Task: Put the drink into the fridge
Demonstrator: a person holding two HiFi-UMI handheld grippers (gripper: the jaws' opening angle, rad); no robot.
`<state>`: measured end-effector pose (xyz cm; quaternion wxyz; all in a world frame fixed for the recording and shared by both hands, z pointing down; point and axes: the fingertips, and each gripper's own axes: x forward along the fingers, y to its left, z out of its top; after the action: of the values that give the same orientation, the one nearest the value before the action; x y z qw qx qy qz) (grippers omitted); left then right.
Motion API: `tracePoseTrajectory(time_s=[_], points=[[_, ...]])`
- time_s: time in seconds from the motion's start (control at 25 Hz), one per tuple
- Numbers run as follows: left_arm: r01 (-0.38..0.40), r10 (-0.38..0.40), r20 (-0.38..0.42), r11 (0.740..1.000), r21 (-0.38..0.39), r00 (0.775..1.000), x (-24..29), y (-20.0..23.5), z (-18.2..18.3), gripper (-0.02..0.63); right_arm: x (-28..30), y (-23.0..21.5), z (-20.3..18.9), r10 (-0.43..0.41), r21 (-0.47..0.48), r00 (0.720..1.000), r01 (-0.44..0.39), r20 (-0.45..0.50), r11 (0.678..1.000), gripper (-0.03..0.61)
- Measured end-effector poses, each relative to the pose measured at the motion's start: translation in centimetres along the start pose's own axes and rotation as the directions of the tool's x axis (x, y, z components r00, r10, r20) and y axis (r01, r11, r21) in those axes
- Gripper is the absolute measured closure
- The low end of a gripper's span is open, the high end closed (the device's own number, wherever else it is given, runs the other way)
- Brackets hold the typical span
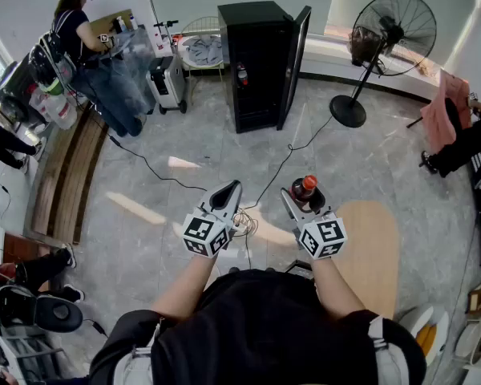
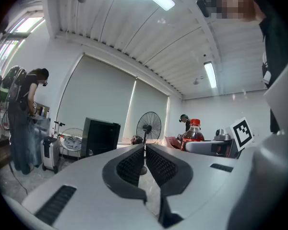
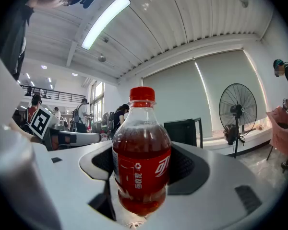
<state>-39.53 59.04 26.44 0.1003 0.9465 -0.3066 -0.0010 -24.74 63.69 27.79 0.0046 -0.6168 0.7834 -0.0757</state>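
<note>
A drink bottle [image 3: 141,159] with a red cap and red label stands upright between the jaws of my right gripper [image 3: 143,169], which is shut on its body. In the head view the same bottle [image 1: 304,188] shows its red cap above the right gripper [image 1: 305,201], held level over the floor. My left gripper [image 1: 228,194] is beside it at the left, shut and empty; its pads [image 2: 156,163] meet along a thin seam. The black fridge [image 1: 260,62] stands ahead with its door [image 1: 295,48] swung open. From the left gripper view the bottle [image 2: 194,133] shows at the right.
A standing fan [image 1: 385,46] is right of the fridge, its cable [image 1: 284,163] running across the floor toward me. A person [image 1: 92,54] stands at the far left beside a wheeled case [image 1: 167,79]. A wooden bench [image 1: 64,175] lines the left side. A round mat [image 1: 373,251] lies at my right.
</note>
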Motion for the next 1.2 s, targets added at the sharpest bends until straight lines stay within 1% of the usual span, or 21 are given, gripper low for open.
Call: tracePoseTrajectory(time_s=[0.24,0.6,0.72,0.84,0.92,1.08,1.2], points=[[0.008,-0.008,0.002,0.999,-0.039,1.000,-0.4,-0.3,-0.7,0.588,-0.9,0.2,-0.5,-0.001,0.008,1.000,0.001,-0.001,1.000,0.270],[0.038,-0.038,0.004,0.997,-0.065,0.999,-0.7,-3.8,-2.3,0.588,-4.3,-1.3,-1.2,-0.003,0.050,1.000,0.001,0.024,0.999,0.270],[0.055,-0.055,-0.005,0.997,-0.062,0.998,-0.6,-5.4,-2.9,0.588,-5.7,-2.1,-1.8,-0.008,0.079,1.000,0.007,0.019,0.997,0.270],[0.059,-0.060,-0.006,0.997,-0.053,0.998,-0.6,-6.2,-2.7,0.588,-6.4,-2.8,-2.1,-0.007,0.113,1.000,0.006,0.012,0.994,0.270],[0.057,-0.057,-0.004,0.997,-0.043,0.998,-0.1,-6.8,-2.7,0.588,-6.9,-3.5,-2.3,-0.003,0.114,1.000,0.002,0.013,0.993,0.270],[0.048,-0.049,-0.005,0.998,-0.033,0.999,0.8,-8.4,-4.0,0.588,-8.4,-5.1,-2.8,0.017,0.107,0.999,-0.020,0.031,0.994,0.271],[0.042,-0.042,-0.005,0.999,-0.033,0.999,0.8,-9.5,-4.1,0.588,-9.3,-5.3,-2.8,0.040,0.100,0.998,-0.043,0.038,0.994,0.270]])
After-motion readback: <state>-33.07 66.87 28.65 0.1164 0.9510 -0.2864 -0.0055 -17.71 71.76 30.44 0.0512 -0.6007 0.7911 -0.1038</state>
